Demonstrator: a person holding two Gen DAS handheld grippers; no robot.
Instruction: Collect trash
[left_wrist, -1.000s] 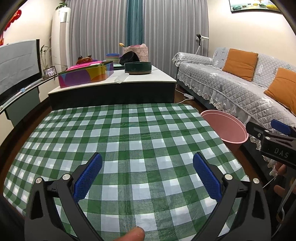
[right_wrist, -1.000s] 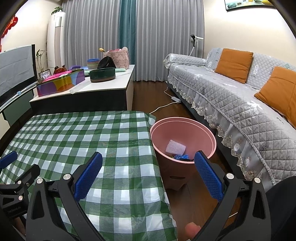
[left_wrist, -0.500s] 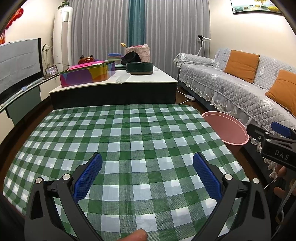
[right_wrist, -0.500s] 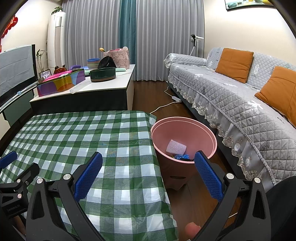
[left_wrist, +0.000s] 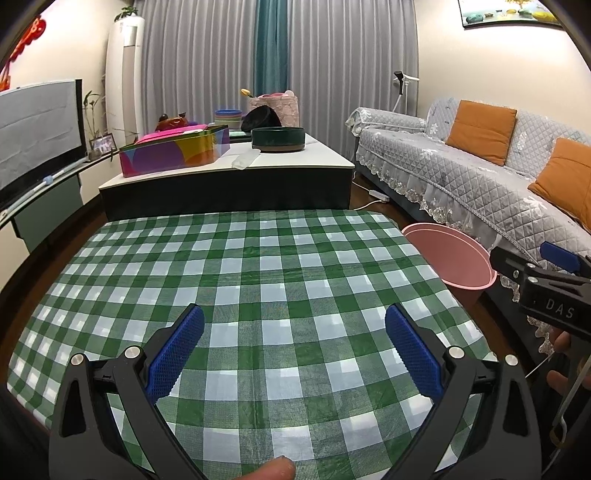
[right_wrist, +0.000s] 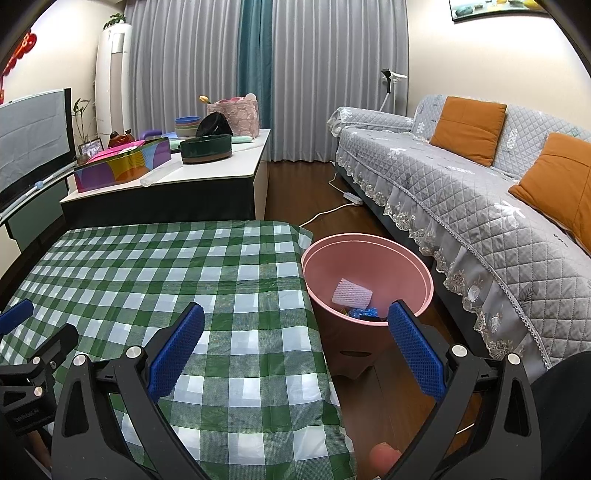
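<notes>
Two grippers were present: the left gripper (left_wrist: 294, 343) and the right gripper (right_wrist: 295, 341), each with jaws spread wide and holding nothing. One pink bin (right_wrist: 373, 258) stood on the floor at centre right of the right view, just beside the green checked tablecloth (left_wrist: 258, 258). Only the right view showed its contents: one white mesh scrap (right_wrist: 351, 293) and blue wrappers (right_wrist: 360, 314). The left view showed only the bin's rim.

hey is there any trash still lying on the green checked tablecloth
No, the green checked tablecloth is bare in the left wrist view, while a white piece and blue scraps lie inside the pink bin.
</notes>
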